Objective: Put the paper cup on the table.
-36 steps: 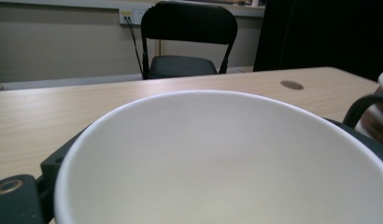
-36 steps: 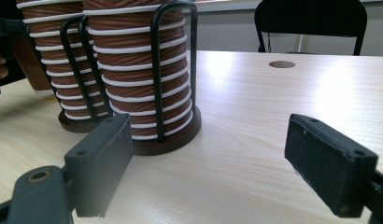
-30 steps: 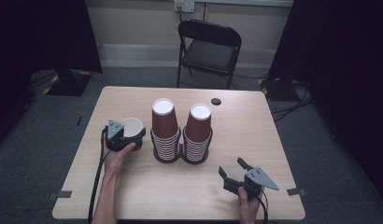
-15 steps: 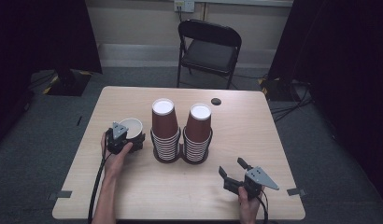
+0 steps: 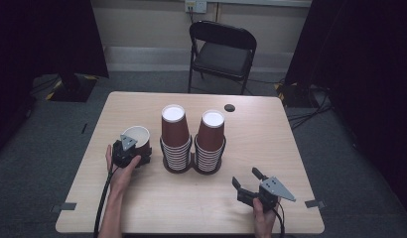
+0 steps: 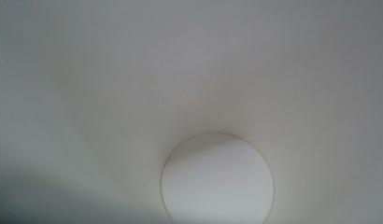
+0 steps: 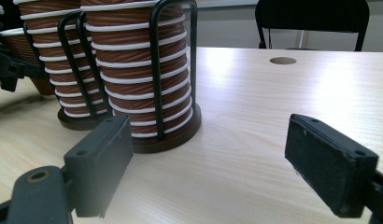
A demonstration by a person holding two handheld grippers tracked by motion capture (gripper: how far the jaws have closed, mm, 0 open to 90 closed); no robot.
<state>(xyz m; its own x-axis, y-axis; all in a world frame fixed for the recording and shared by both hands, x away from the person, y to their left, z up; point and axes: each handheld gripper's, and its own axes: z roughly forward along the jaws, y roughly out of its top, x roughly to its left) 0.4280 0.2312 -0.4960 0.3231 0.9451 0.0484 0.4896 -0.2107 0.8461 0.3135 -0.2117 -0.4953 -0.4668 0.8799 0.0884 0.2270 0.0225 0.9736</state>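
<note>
The left gripper [image 5: 133,148] is sitting at the table's [image 5: 271,148] nine o'clock side, up against a single upright cup [image 5: 137,136]; whether its jaws are clenched on the cup I cannot tell. The left gripper view is looking into the cup's white inside [image 6: 133,93], down to its round bottom [image 6: 217,179]. Two cup stacks [image 5: 174,136] [image 5: 210,141] are standing side by side in a black wire rack [image 7: 173,65] at the table's centre, just at three o'clock of the single cup. The right gripper [image 5: 248,178] is resting near five o'clock, jaws spread wide and holding nothing, aiming at the rack [image 7: 203,140]. A folding chair [image 5: 221,52] is standing beyond twelve o'clock.
</note>
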